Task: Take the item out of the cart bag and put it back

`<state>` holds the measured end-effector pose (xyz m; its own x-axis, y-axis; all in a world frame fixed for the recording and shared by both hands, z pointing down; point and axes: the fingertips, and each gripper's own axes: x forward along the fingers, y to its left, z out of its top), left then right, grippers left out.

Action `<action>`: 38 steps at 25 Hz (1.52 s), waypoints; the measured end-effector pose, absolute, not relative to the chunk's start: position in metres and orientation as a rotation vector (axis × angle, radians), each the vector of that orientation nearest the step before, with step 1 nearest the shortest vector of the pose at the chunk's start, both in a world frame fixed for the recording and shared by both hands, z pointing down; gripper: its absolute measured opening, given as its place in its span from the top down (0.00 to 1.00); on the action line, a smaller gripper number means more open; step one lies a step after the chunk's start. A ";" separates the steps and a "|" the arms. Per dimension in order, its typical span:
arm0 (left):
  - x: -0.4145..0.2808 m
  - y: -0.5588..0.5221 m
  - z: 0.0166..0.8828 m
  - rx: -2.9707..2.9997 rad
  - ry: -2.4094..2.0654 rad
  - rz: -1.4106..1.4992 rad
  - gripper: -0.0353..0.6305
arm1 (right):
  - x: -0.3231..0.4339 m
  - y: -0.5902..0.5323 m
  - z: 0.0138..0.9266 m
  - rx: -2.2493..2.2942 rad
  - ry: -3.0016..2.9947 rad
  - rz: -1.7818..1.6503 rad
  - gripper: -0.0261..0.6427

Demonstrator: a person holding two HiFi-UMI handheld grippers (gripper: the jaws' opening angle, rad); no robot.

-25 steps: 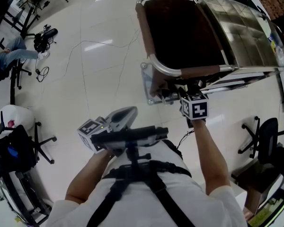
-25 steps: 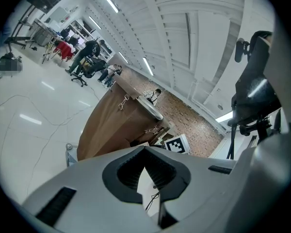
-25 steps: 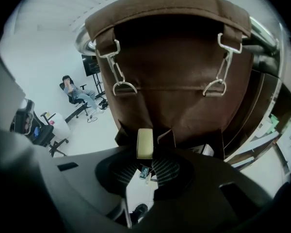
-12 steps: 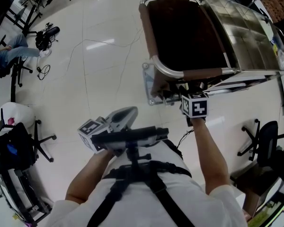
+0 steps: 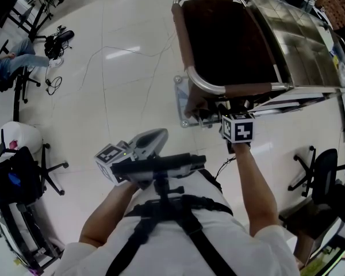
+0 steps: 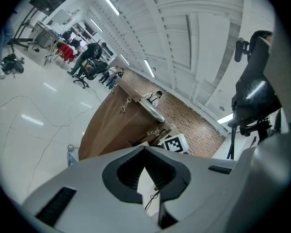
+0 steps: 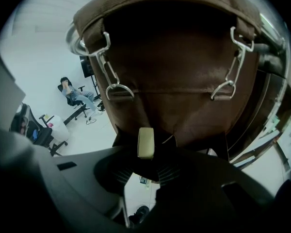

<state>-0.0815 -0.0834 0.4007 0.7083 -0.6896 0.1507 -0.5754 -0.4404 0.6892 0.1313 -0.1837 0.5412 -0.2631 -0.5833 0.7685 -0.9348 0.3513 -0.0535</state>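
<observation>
**Cart bag with the item held outside it**

The cart [image 5: 202, 84], a tubular steel frame with a wire shelf [image 5: 299, 45], fills the upper right of the head view. Its brown cart bag [image 5: 181, 39] hangs open, the inside too dark to show any contents. In the right gripper view the bag's outer wall, hung with metal hooks [image 7: 117, 89], fills most of the frame. At bottom centre of that view, the right gripper [image 7: 146, 153] has just been opening its jaws. Even so, their tips appear to clasp a small cream block [image 7: 145, 141], upright before the bag's lower edge. The left gripper [image 6: 145, 153], lower left of centre in the head view, has its jaws together and empty, away from the cart. On this evidence, removal appears done; return to the bag remains.
</observation>
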 end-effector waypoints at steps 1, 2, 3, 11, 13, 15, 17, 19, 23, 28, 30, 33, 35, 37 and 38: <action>-0.081 -0.083 0.401 2.166 -0.956 -0.193 0.95 | 0.130 -0.183 0.542 1.313 -1.961 0.687 0.81; -0.081 -0.082 0.402 2.168 -0.952 -0.191 0.95 | 0.129 -0.183 0.542 1.306 -1.965 0.691 0.81; -0.081 -0.082 0.403 2.171 -0.951 -0.191 0.95 | 0.128 -0.182 0.543 1.302 -1.969 0.693 0.81; -0.080 -0.081 0.401 2.169 -0.949 -0.197 0.95 | 0.130 -0.182 0.538 1.327 -1.984 0.685 0.77; -0.080 -0.081 0.400 2.172 -0.948 -0.201 0.95 | 0.130 -0.182 0.538 1.332 -1.987 0.682 0.77; -0.082 -0.079 0.400 2.172 -0.951 -0.205 0.95 | 0.128 -0.181 0.537 1.336 -1.992 0.680 0.77; -0.084 -0.078 0.399 2.170 -0.956 -0.210 0.95 | 0.126 -0.178 0.537 1.338 -1.990 0.681 0.77; -0.083 -0.076 0.398 2.171 -0.951 -0.204 0.95 | 0.126 -0.176 0.536 1.339 -1.989 0.680 0.77; -0.080 -0.074 0.398 2.185 -0.935 -0.195 0.95 | 0.127 -0.173 0.534 1.331 -1.998 0.672 0.77; -0.076 -0.073 0.394 2.194 -0.933 -0.208 0.95 | 0.133 -0.170 0.529 1.343 -1.996 0.662 0.77; -0.075 -0.071 0.394 2.199 -0.926 -0.204 0.95 | 0.133 -0.167 0.527 1.348 -2.000 0.660 0.74; -0.077 -0.067 0.394 2.198 -0.920 -0.201 0.95 | 0.131 -0.164 0.524 1.350 -2.010 0.660 0.74; -0.077 -0.065 0.395 2.202 -0.912 -0.193 0.95 | 0.130 -0.161 0.525 1.350 -2.010 0.662 0.74; -0.076 -0.064 0.394 2.199 -0.912 -0.199 0.95 | 0.132 -0.159 0.525 1.355 -2.012 0.661 0.74; -0.075 -0.064 0.393 2.197 -0.911 -0.201 0.95 | 0.132 -0.158 0.524 1.355 -2.015 0.662 0.74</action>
